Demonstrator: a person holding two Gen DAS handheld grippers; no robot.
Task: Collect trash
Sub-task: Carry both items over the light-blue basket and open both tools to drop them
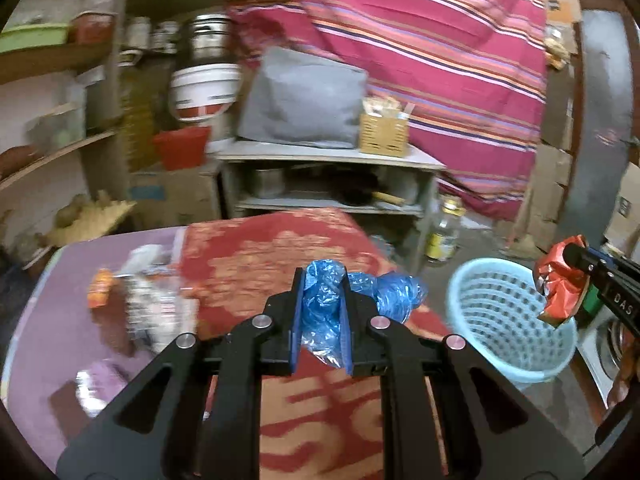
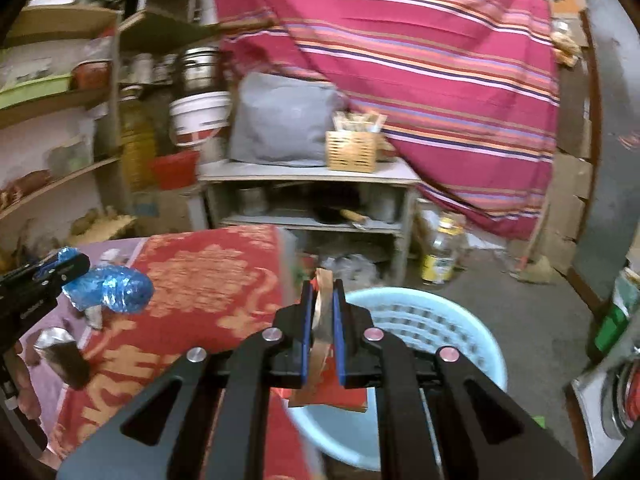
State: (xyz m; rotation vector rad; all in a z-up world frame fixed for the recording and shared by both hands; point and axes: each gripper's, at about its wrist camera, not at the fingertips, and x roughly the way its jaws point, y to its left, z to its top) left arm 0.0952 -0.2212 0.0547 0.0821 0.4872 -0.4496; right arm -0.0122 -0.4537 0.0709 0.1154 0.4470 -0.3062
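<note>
My left gripper (image 1: 322,280) is shut on a crumpled blue plastic bag (image 1: 320,312) and holds it above the red patterned cloth (image 1: 280,248) on the table. My right gripper (image 2: 323,292) is shut on a red and silver foil wrapper (image 2: 322,344) over the light blue perforated trash basket (image 2: 440,328). The left wrist view shows the wrapper (image 1: 560,288) beside the basket (image 1: 504,320), with the right gripper (image 1: 576,256) holding it. The right wrist view shows the blue bag (image 2: 112,288) in the left gripper (image 2: 80,264).
On the purple table top (image 1: 48,320) lie a clear plastic wrapper (image 1: 156,304), an orange packet (image 1: 100,288) and another wrapper (image 1: 92,384). A grey shelf unit (image 1: 328,184) and a jar (image 1: 444,232) stand behind. A striped curtain (image 1: 440,60) hangs at the back.
</note>
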